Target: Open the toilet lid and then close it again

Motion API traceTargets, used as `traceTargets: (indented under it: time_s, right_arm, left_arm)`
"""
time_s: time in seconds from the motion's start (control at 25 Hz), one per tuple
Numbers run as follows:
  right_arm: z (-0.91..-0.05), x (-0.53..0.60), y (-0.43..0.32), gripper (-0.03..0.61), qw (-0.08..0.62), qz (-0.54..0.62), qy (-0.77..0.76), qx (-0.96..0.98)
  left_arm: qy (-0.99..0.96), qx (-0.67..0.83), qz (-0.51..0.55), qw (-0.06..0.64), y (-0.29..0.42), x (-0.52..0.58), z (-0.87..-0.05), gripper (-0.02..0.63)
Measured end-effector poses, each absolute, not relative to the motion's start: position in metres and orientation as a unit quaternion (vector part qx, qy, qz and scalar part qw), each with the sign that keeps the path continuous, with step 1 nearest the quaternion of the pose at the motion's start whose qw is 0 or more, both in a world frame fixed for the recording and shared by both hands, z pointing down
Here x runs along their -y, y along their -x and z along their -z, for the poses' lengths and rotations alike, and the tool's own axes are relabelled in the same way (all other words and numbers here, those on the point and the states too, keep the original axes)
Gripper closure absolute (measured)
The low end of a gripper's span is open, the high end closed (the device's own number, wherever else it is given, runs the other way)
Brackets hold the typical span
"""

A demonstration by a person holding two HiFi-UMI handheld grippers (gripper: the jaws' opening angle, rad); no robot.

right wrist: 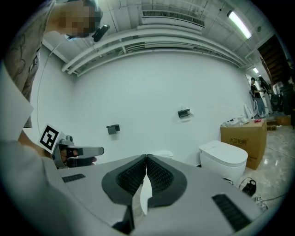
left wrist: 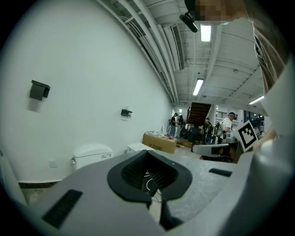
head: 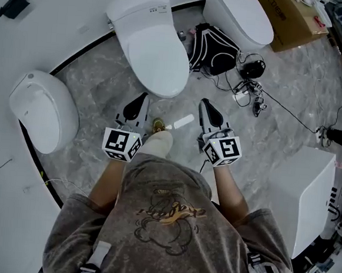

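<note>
left hand-held gripper and right hand-held gripper are both closed on nothing, just short of the lowered toilet lid, so best slip a tip under its near edge gently.

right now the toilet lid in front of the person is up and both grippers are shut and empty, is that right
No: the toilet lid is down, closed, as the head view shows. The rest holds: the left gripper and the right gripper are both shut and empty.
</note>
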State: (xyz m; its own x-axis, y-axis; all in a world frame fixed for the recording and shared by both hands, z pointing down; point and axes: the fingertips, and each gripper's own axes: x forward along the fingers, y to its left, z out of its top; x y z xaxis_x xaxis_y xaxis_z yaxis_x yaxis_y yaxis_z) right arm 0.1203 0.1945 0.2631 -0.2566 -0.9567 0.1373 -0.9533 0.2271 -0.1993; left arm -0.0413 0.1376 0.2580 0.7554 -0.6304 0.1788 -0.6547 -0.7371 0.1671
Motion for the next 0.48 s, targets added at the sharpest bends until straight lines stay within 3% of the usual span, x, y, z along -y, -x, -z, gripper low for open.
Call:
traceTargets:
  time_s: [0.48]
  right_arm:
    - [-0.364, -0.098, -0.148, 0.552, -0.027, 0.178, 0.571, -0.801]
  left_arm:
    - [-0.911, 0.378, -0.092, 0.137, 0.021, -0.050, -0.342, 0.606]
